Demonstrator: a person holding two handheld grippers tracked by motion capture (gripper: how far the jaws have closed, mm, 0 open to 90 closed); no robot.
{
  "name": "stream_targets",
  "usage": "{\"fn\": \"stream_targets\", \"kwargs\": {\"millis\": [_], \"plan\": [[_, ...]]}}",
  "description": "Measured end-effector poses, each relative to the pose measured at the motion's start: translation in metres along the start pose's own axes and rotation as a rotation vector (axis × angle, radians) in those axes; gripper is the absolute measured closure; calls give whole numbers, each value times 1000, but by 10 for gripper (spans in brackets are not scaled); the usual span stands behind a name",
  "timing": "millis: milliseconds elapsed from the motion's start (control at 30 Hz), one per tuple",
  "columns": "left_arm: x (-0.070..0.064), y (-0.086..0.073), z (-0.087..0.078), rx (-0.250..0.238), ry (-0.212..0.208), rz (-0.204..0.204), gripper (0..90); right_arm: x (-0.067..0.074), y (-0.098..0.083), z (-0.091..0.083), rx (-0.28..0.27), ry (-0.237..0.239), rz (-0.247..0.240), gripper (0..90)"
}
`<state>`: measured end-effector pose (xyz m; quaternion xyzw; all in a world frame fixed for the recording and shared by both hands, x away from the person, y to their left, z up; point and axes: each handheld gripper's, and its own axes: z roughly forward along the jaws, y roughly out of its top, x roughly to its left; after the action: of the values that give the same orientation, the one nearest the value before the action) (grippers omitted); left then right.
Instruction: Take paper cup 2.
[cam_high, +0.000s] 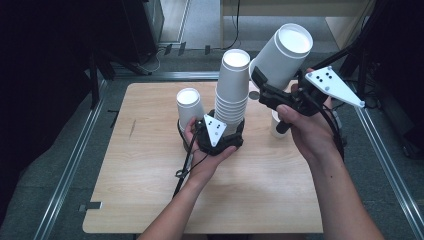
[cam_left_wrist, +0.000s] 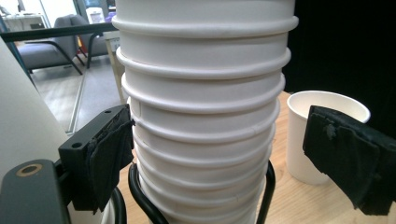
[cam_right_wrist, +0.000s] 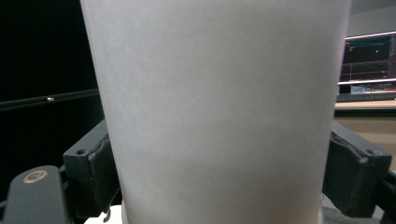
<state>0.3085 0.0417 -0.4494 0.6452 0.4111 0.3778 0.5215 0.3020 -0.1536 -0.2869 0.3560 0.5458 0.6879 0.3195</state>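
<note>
Right hand (cam_high: 306, 125) raised above the right half of the tabletop (cam_high: 150, 200), forearm entering from the bottom right; its right gripper (cam_high: 265, 85) points up and toward the far edge, tilted. The jaws are clamped on one white paper cup (cam_high: 282, 52), held aloft and leaning, mouth toward the camera; in the right gripper view both pads press the cup's wall (cam_right_wrist: 215, 112).

Left hand (cam_high: 207, 150) rests low near the tabletop's centre, forearm entering from the bottom edge. The left gripper (cam_high: 227, 127) faces the base of a stack of nested paper cups (cam_high: 234, 90) standing upright on the tabletop toward the far edge. In the left gripper view the left pad (cam_left_wrist: 109, 154) lies against the stack (cam_left_wrist: 201, 116), while the right pad (cam_left_wrist: 345, 154) stands clear of it, so the jaws are released around the stack, not pinching it.

Count: one stack, about ten rims visible; one held cup; one single cup (cam_high: 189, 106) just left of the stack; one further cup (cam_high: 276, 125) right of it, partly hidden behind the right hand.

The near half of the tabletop and its left side are bare wood; the far-edge strip is crowded.
</note>
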Motion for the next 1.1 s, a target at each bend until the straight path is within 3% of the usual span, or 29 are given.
{"fn": "stream_targets", "kwargs": {"millis": [300, 600, 833, 1100], "plan": [[-3, -1, -17, -27, -30, -8, 88, -4, -13, -14, 3, -14, -4, 128], [-4, -5, -41, -5, -82, -46, 86, -6, -37, -29, 29, -36, -23, 128], [-2, -10, -57, 17, -122, -37, 70, 0, -56, -41, 50, -39, -56, 128], [4, -19, -74, 38, -156, -49, 37, 3, -76, -52, 71, -39, -45, 129]]}}
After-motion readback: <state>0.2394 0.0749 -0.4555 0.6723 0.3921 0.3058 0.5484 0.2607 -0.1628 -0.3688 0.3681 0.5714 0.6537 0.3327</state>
